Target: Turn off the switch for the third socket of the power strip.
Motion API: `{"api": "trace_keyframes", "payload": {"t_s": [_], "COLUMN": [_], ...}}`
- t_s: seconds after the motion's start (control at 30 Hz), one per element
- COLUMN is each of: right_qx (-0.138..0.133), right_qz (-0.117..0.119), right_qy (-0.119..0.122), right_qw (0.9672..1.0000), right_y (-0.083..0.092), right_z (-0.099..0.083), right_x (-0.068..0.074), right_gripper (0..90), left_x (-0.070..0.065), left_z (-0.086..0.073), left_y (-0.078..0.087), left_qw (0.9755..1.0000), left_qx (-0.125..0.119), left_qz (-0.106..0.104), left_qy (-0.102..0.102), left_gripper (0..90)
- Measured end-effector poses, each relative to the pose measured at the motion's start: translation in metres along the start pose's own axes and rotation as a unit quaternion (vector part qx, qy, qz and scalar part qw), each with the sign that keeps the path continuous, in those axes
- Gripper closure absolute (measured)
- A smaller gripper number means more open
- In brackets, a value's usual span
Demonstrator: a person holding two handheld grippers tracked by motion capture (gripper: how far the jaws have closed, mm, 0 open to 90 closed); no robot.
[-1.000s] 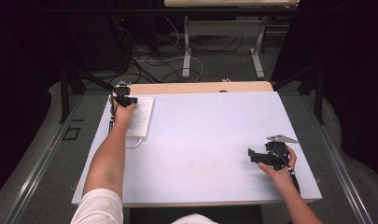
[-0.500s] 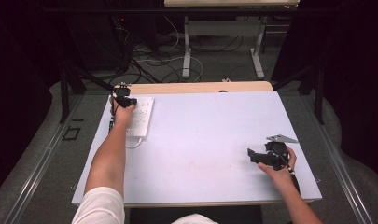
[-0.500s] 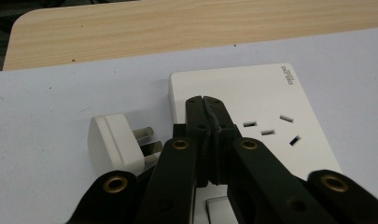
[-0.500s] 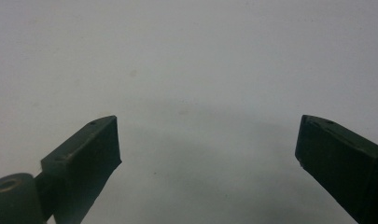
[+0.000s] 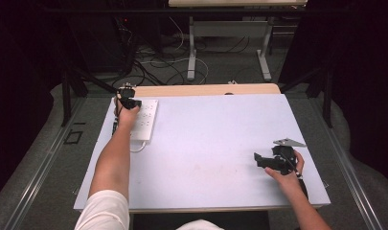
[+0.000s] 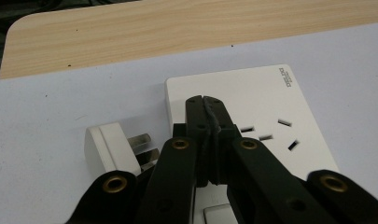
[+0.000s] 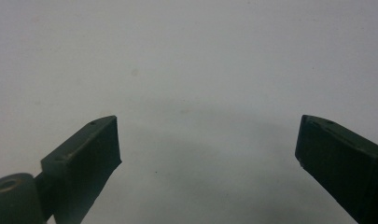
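A white power strip (image 5: 146, 120) lies flat near the far left of the white table (image 5: 211, 129). My left gripper (image 5: 128, 99) hovers over the strip's far end. In the left gripper view its jaws are pressed together with nothing between them, and the tips (image 6: 206, 100) sit above the power strip (image 6: 270, 105), close to a socket's slots. A white plug (image 6: 105, 149) with metal pins lies on the table beside the strip. My right gripper (image 5: 257, 158) rests low at the near right. The right gripper (image 7: 207, 140) stands wide open over bare tabletop.
A wooden board (image 5: 206, 89) runs along the table's far edge. A thin white cable (image 5: 138, 146) trails from the strip's near end. Behind the table, cables (image 5: 148, 62) and desk legs (image 5: 191, 48) occupy the floor.
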State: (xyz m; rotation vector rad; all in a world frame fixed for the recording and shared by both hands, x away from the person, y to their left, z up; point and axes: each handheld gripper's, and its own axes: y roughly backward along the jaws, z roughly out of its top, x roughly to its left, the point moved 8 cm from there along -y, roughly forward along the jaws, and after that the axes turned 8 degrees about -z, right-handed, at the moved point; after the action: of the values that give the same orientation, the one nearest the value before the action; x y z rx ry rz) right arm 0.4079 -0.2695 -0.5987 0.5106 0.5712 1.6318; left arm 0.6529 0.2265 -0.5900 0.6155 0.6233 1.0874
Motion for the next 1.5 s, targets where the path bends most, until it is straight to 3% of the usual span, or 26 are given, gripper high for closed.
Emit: {"api": "trace_keyframes", "payload": {"t_s": [0.37, 0.9, 1.5], "right_qx": [-0.002, 0.002, 0.0], "right_qz": [0.0, 0.001, 0.005], "right_qy": [0.001, 0.002, 0.002], "right_qw": [1.0, 1.0, 1.0], "right_y": [0.0, 0.001, 0.001], "right_z": [0.0, -0.002, -0.001], "right_x": [0.0, -0.001, -0.001], "right_gripper": [6.0, 6.4, 6.8], "left_x": [0.001, -0.007, -0.014], "left_z": [0.001, 0.002, 0.006], "left_y": [-0.003, -0.004, 0.002], "left_qw": [0.9999, 0.9999, 1.0], "left_qx": [-0.003, 0.009, -0.001], "left_qz": [-0.007, 0.0, -0.005], "left_qy": [0.009, -0.008, -0.004], "left_gripper": [90.0, 90.0, 88.1]}}
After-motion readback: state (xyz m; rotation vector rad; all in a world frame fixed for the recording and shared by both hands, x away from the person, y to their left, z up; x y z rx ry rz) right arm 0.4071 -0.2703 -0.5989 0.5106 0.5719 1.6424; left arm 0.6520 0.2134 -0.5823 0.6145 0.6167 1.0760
